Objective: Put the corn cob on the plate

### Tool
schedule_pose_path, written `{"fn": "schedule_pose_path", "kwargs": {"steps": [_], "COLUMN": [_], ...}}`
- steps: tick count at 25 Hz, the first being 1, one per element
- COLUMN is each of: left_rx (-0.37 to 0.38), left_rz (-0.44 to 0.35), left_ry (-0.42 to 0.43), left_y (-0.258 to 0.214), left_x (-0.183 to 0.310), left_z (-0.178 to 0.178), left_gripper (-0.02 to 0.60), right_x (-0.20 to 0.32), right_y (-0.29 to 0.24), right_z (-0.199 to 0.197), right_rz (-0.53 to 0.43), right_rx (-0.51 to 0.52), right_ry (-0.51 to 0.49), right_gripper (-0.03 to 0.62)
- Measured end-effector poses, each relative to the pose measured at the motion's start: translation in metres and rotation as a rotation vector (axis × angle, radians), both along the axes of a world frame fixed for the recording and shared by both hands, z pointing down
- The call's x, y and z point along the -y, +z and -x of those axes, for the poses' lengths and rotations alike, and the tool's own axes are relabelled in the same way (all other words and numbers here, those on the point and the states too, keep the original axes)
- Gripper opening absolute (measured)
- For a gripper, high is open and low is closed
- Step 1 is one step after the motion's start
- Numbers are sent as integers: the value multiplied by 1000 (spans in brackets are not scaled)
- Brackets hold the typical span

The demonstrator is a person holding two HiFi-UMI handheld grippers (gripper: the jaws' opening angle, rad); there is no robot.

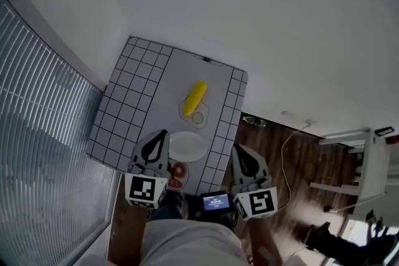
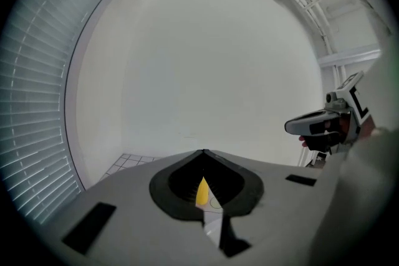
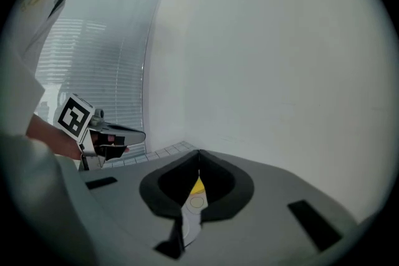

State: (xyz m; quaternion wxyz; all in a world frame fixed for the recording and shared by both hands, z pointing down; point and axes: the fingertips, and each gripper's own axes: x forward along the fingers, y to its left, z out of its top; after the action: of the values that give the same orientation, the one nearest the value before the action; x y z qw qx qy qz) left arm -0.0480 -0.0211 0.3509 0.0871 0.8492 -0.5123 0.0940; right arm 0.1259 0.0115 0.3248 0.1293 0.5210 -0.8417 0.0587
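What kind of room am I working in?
Likely a plain indoor room, perhaps a home or lab corner: a small grid-patterned table against a bare white wall, window blinds alongside, wood floor.

Pretty even, soft daylight coming through the blinds, no hard shadows; gripper views are heavily fisheyed with dark vignetted corners.

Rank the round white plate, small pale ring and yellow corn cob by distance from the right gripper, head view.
1. Round white plate, left of the right gripper.
2. Small pale ring, beyond the plate.
3. Yellow corn cob, farthest, mid-table.
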Motion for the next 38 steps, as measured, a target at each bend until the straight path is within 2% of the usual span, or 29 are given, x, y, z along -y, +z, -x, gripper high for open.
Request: {"fn": "schedule_pose_path", "kwargs": {"steps": [6, 14, 19, 25, 33, 38], "left_rx": [18, 95, 133, 139, 146, 141], "left_rz": [49, 101, 143, 185, 251, 285], "left_ry": [-9, 1, 36, 47, 102, 101], "left_y": [23, 52, 70, 87, 117, 129], "left_x": [13, 19, 25, 37, 49, 50], "left_z": [-11, -19, -31, -35, -47, -47], "left_gripper": [8, 8, 8, 8, 114, 126], "right_x": [23, 40, 58, 79, 97, 109], "right_y": [27, 56, 67, 88, 108, 123], "right_z": [1, 11, 11, 19, 42, 48], "right_rz": [55, 105, 120, 138, 183, 195], "right_rx": [15, -19, -44, -96, -165, -195], "right_ry": [-55, -127, -178, -252, -388, -448], "right_gripper": [6, 11, 48, 98, 150, 189]}}
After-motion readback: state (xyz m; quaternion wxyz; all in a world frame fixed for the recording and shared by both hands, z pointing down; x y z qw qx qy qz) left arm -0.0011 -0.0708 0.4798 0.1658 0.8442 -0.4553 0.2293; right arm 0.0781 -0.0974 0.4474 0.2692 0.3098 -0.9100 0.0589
